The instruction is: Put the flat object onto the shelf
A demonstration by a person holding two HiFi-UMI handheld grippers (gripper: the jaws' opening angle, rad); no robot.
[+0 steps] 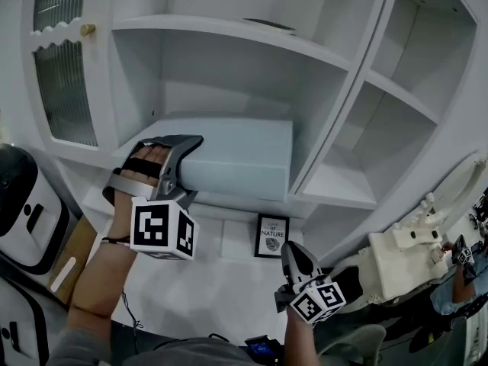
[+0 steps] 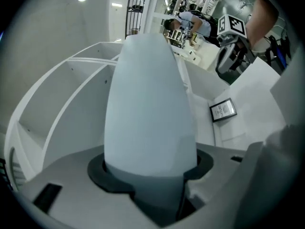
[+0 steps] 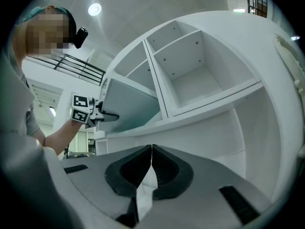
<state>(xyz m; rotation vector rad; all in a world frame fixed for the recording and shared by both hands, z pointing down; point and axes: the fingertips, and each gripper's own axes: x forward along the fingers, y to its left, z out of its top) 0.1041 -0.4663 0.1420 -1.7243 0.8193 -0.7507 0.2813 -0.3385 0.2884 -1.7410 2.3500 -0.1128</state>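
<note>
The left tool [image 1: 181,175] is clamped on the near end of the pale flat box [image 1: 240,157], hiding that end. The box reaches into the lower left shelf [image 1: 244,207] bay, covering the board, so contact underneath cannot be made out. The right tool [image 3: 151,151] hangs low, jaws together and empty, near a framed print [image 1: 272,235].

Head cam sits right above the white shelf unit [image 1: 229,27], looking steeply down. The cam on the left gripper [image 1: 181,170] is jammed up against the pale blue panel [image 2: 150,104], facing the shelves, with the right gripper [image 2: 225,61] at 2 o'clock. The right one's cam sits further back, looking up at the same shelves, panel at 9 o'clock. Head and left gripper views both catch the framed sign [image 1: 272,236].
</note>
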